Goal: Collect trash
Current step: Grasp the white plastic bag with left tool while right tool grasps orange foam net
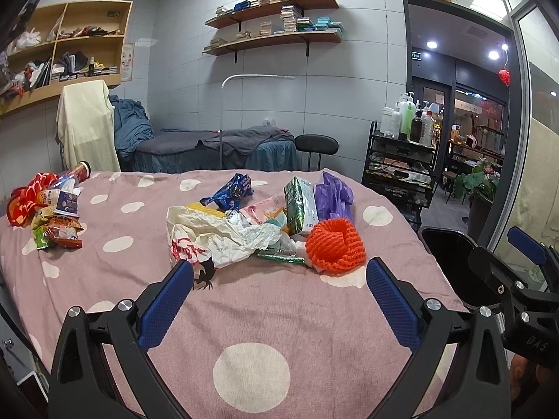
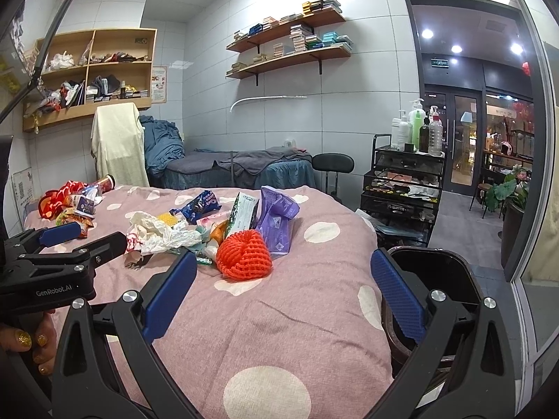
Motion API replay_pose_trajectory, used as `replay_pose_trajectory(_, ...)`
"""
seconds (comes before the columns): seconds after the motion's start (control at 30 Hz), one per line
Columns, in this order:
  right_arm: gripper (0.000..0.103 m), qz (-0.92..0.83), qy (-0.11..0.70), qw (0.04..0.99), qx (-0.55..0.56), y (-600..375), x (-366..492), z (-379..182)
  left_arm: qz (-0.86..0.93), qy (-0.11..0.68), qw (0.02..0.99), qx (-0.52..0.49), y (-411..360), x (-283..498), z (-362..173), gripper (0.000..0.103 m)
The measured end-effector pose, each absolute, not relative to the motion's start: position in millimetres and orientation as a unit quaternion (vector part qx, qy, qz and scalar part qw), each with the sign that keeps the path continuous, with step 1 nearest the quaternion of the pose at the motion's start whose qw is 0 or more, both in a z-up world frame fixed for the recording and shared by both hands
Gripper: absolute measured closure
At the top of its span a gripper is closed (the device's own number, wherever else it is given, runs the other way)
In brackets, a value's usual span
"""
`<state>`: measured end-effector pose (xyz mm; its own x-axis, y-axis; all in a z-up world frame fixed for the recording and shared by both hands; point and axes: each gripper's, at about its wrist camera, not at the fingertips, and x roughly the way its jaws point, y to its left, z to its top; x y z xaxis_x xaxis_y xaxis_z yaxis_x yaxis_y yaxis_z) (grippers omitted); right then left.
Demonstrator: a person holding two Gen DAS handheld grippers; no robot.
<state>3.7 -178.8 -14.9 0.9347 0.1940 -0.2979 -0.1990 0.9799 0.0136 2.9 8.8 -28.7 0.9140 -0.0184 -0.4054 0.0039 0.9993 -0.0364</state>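
Observation:
A pile of trash lies mid-bed on the pink dotted cover [image 1: 244,314]: an orange foam net [image 1: 335,246], crumpled white paper [image 1: 223,234], a blue snack wrapper [image 1: 230,192], a green-white pack [image 1: 300,206] and a purple bag [image 1: 333,193]. A second heap with a red bag [image 1: 28,192] and a can [image 1: 80,171] lies at the far left. My left gripper [image 1: 279,272] is open and empty just short of the pile. My right gripper [image 2: 284,269] is open and empty beside the orange net [image 2: 244,258]. A black bin [image 2: 433,272] stands at the bed's right edge.
A black trolley [image 2: 401,188] with bottles stands right of the bed, with a stool [image 2: 332,164] and a massage bed [image 2: 237,167] behind. Wall shelves hang above. A glass door is at the far right. The left gripper also shows in the right wrist view [image 2: 80,241].

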Motion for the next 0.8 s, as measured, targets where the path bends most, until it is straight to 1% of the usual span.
replay_pose_trajectory(0.13, 0.004, 0.105, 0.174, 0.979, -0.028, -172, 13, -19, -0.008, 0.233, 0.972, -0.022, 20, 9, -39, 0.005)
replay_pose_trajectory(0.33, 0.004, 0.125, 0.241, 0.961, -0.051, -160, 48, -28, -0.014, 0.279, 0.960, -0.023, 42, 28, -47, 0.005)
replay_pose_trajectory(0.4, 0.004, 0.129, 0.252, 0.958, -0.053, -157, 54, -29, -0.010, 0.292, 0.956, -0.023, 50, 37, -48, 0.005)
replay_pose_trajectory(0.53, 0.004, 0.153, 0.296, 0.941, -0.062, -145, 91, -34, 0.002, 0.322, 0.946, -0.033, 71, 62, -48, 0.005)
replay_pose_trajectory(0.8, 0.004, 0.184, 0.354, 0.911, -0.099, -113, 153, -46, 0.032, 0.387, 0.919, -0.071, 121, 120, -59, 0.006)
